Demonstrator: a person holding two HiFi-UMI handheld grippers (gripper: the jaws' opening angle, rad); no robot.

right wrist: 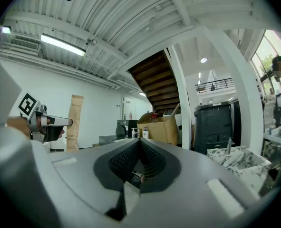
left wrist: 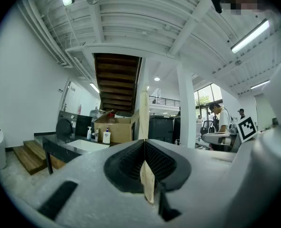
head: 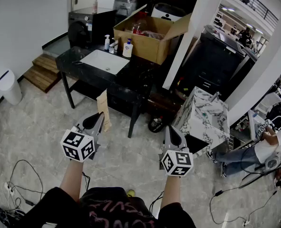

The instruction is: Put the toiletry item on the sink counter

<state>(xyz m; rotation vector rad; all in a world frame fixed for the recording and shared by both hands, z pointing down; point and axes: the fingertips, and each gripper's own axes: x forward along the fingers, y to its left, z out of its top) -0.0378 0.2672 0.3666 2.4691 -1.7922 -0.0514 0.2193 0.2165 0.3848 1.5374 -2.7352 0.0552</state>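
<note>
Forearms (head: pixel 72 177) at the bottom of the head view carried both tools. Left gripper (head: pixel 99 118): jaws clamped on the lower end of a tall kraft-paper pack (left wrist: pixel 144 109), which stood upright above them. Right gripper (right wrist: pixel 139 142): jaws pressed together, nothing between them.

Both tools were held well short of the sink counter (head: pixel 136 78), over the marbled floor (head: pixel 35 127). The pack was off the counter, in the air in front of it.

On the counter:
- white basin (head: pixel 104 61) set into the left half
- two pump bottles behind the basin, a slim one (head: pixel 107 42) and a squat white one (head: pixel 128 48)
- open cardboard box (head: pixel 149 44) at the back right

Around the counter:
- marble-patterned block (head: pixel 204 117) on the floor to its right
- white bin (head: pixel 8 85) well to its left
- wooden steps (head: pixel 43 70) at its left end
- dark washing machine (head: pixel 79 30) behind it
- a seated person (head: pixel 266 148) far to its right, among cables
</note>
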